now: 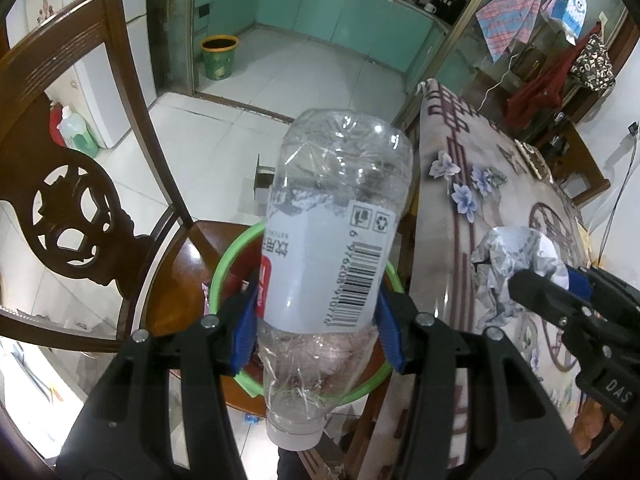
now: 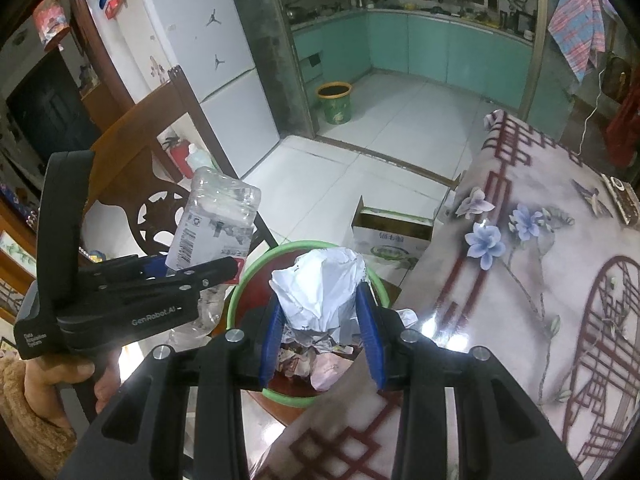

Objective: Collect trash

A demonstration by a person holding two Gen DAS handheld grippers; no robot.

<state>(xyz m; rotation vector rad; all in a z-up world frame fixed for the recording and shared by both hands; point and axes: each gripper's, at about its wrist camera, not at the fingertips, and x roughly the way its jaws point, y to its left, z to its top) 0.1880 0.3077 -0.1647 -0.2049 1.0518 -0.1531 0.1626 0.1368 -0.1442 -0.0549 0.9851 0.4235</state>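
My left gripper [image 1: 316, 312] is shut on a crushed clear plastic bottle [image 1: 332, 248] with a white barcode label, cap end pointing toward the camera. It hangs over a green-rimmed bin [image 1: 224, 264] standing on a wooden chair seat. My right gripper [image 2: 320, 316] is shut on a crumpled white paper ball [image 2: 320, 284], held above the same green-rimmed bin [image 2: 256, 268], which holds several crumpled papers. In the right wrist view, the left gripper [image 2: 228, 268] with the bottle [image 2: 212, 224] sits left of the bin. The left wrist view shows the right gripper [image 1: 532, 276] with the paper ball [image 1: 516, 256] over the table.
A carved wooden chair [image 1: 72, 208] carries the bin. A table with a flowered cloth [image 2: 540, 280] fills the right. A cardboard box [image 2: 392, 236] sits on the tiled floor beyond the bin. A green bucket [image 2: 335, 102] stands at the kitchen doorway, and a white fridge [image 2: 208, 72] beside it.
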